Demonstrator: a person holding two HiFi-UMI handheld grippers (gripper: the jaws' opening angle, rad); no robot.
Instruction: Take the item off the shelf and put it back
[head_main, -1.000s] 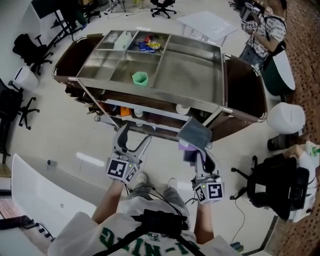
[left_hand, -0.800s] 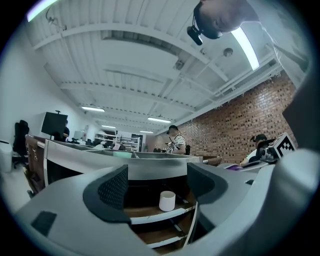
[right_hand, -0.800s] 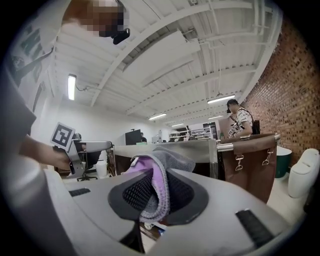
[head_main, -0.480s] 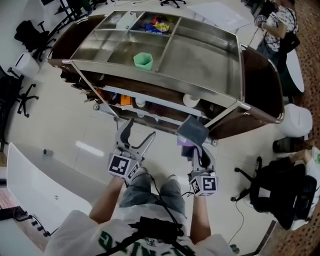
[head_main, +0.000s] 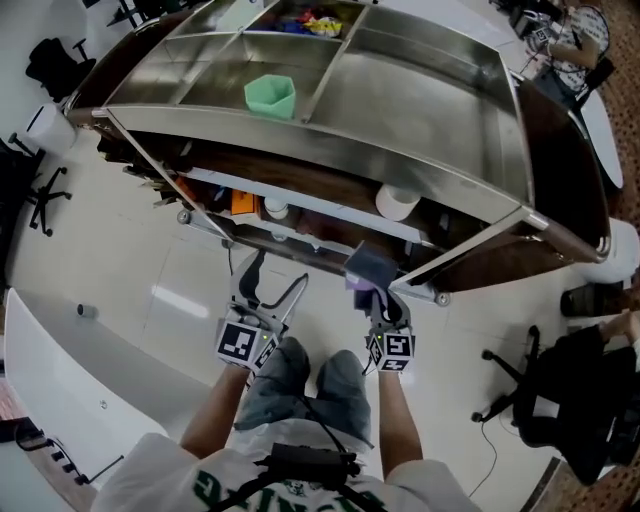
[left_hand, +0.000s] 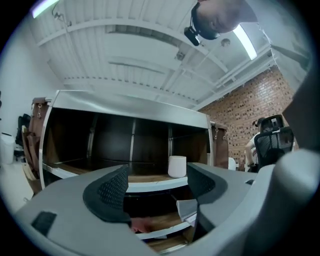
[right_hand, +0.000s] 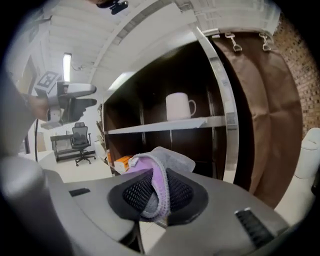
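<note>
Right tongs (right_hand: 157, 192): jaws pressed together on a fold of the grey-and-purple cloth (right_hand: 161, 167). The pads pinch only its near edge; the rest stands loose above and ahead of them.
Left tongs (left_hand: 157, 187): jaws wide apart, nothing between them. They are held left of the right tongs and roughly level with them.
Task item: the cloth is off the shelf and hangs in the right tongs, just short of the shelf cart's (head_main: 330, 158) front edge.
Step, as judged: carrying the cloth back to a shelf.
Risk one: the loose flap catches the shelf lip ahead and pulls out of the pinch. Cause: shallow grip.
Risk two: the steel upright (right_hand: 222, 95) stands just right of the tongs; a rightward drift would strike it.
Risk three: the white mug (right_hand: 179, 106) sits on the shelf above and ahead; a high approach could knock it.
Surroundings: an orange box (right_hand: 122, 162) lies ahead and left on a lower shelf. A brown side cover (right_hand: 265, 100) hangs beyond the upright. A green cup (head_main: 270, 96) is on the top tray, well apart.
Obstruction: none visible between the tongs and the shelf opening.
</note>
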